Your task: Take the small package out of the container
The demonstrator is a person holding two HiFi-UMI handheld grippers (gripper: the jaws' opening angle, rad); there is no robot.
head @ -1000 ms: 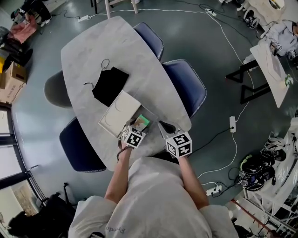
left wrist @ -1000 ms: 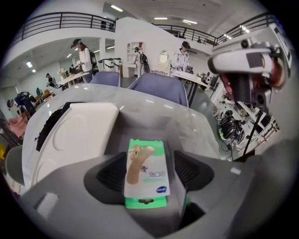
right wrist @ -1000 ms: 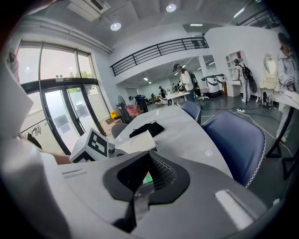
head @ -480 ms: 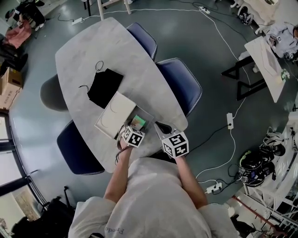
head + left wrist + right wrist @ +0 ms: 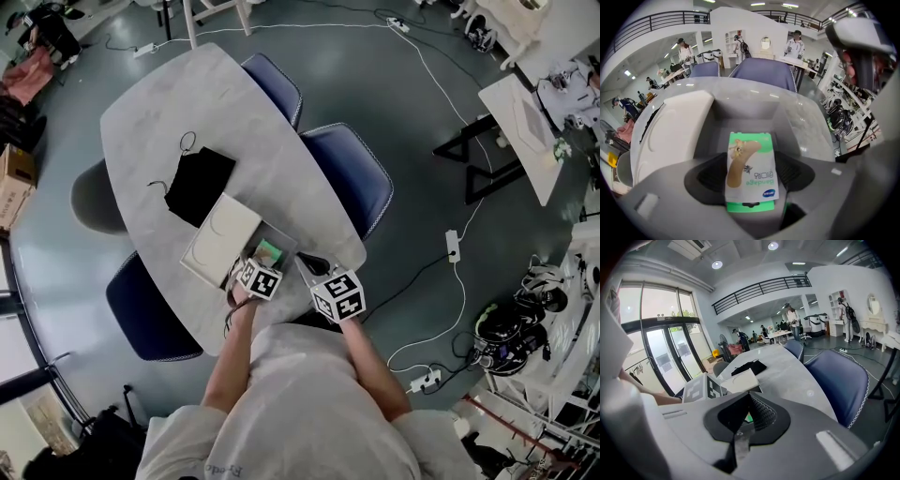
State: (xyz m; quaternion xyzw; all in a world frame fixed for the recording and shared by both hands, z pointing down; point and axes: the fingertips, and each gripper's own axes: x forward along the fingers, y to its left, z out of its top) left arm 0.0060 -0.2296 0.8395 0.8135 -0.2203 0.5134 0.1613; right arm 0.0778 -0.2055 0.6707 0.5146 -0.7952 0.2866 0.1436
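**Pinched in the left jaws over the open container**

Seen in the left gripper view as a small package (image 5: 751, 168), flat and oblong. White on the front over a bright green backing that peeps out at both ends. Pictured slantwise across the front with a tan sticking plaster, plus a small blue oval near the camera end.

Pinched along its two long edges between the dark pads (image 5: 708, 174) of the left gripper (image 5: 752, 180), which close in against it from either side. Pointed lengthwise away from the camera, far end reaching over the hollow of the grey container (image 5: 740, 110). Cannot tell whether resting on the container floor or raised off it. Flanked on the left by the white lid (image 5: 675, 126), lying open. Picked out in the head view as a green spot just ahead of the left marker cube, near the close edge of the pale desk (image 5: 169, 112).

Reads "Bandage" in blue, upside down from this camera. Carries larger characters beside that word and tiny print in the oval, neither made out.

Shows the right gripper (image 5: 749, 414) with jaws pressed together on nothing, just right of the container.
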